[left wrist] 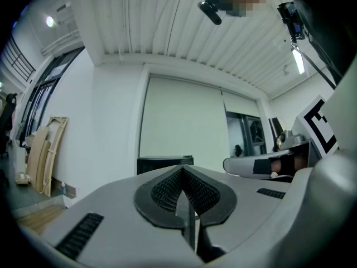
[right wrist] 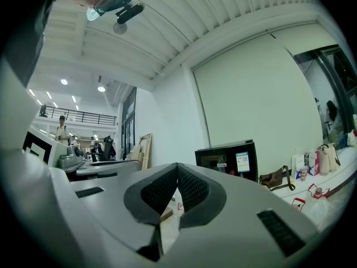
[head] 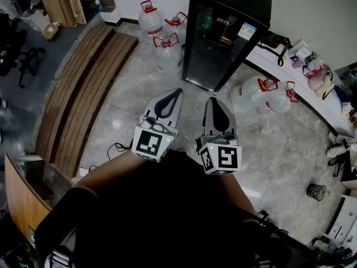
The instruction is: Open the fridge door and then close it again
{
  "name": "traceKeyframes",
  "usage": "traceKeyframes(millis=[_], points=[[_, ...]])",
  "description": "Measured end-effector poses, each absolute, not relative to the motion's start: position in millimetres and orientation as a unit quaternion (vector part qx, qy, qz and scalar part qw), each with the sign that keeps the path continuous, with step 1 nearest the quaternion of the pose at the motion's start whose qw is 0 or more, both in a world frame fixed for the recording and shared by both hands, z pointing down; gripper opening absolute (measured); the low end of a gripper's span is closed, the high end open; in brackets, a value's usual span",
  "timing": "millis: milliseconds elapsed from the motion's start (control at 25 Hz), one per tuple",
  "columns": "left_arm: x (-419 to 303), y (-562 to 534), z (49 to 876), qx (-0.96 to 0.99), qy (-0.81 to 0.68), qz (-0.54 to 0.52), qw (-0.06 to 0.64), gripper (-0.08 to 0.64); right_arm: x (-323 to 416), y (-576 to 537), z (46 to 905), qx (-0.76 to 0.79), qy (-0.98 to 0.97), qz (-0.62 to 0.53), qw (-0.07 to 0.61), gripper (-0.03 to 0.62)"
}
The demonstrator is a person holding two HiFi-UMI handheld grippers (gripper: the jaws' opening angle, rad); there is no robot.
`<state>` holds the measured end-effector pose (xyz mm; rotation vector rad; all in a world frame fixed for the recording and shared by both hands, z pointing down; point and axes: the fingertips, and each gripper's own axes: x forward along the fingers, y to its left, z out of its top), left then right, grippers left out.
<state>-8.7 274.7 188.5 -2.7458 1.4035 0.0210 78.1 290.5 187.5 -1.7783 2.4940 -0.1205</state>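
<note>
Two grippers are held level and side by side ahead of the person, both aimed across the tiled floor at the fridge. The fridge stands well apart from them against the far wall, door shut.

The left gripper has its jaws pressed together with nothing between them. The right gripper matches it: tips meeting, empty. In the inspector's judgement this is an approach posture; no hold is called for at this distance, and the door appears untouched, so the task stands at its outset.

Clearances:
- One cluster of water jugs sits just beside the fridge's left front corner.
- More jugs lie at its right, under the edge of the white counter.
- A wooden bench runs along the left, well apart from the line of approach.
- The floor between the grippers and the door is open.

The door's handle and hinge side cannot be made out (glare and distance). Either jug cluster could obstruct the swing, so a moderate opening seems prudent.
</note>
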Motion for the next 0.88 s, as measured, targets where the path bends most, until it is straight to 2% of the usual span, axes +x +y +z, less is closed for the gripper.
traceKeyframes(millis=[400,880], points=[[12.2,220.2,208.3,-0.891,0.454,-0.002,0.006,0.006,93.5,230.0,205.3,-0.584,0.811,-0.046,0.019,0.015],[-5.0,40.5,251.8,-0.901,0.433,-0.024,-0.025,0.006,68.9,51.5,237.5,-0.597,0.8,-0.051,-0.025,0.015]])
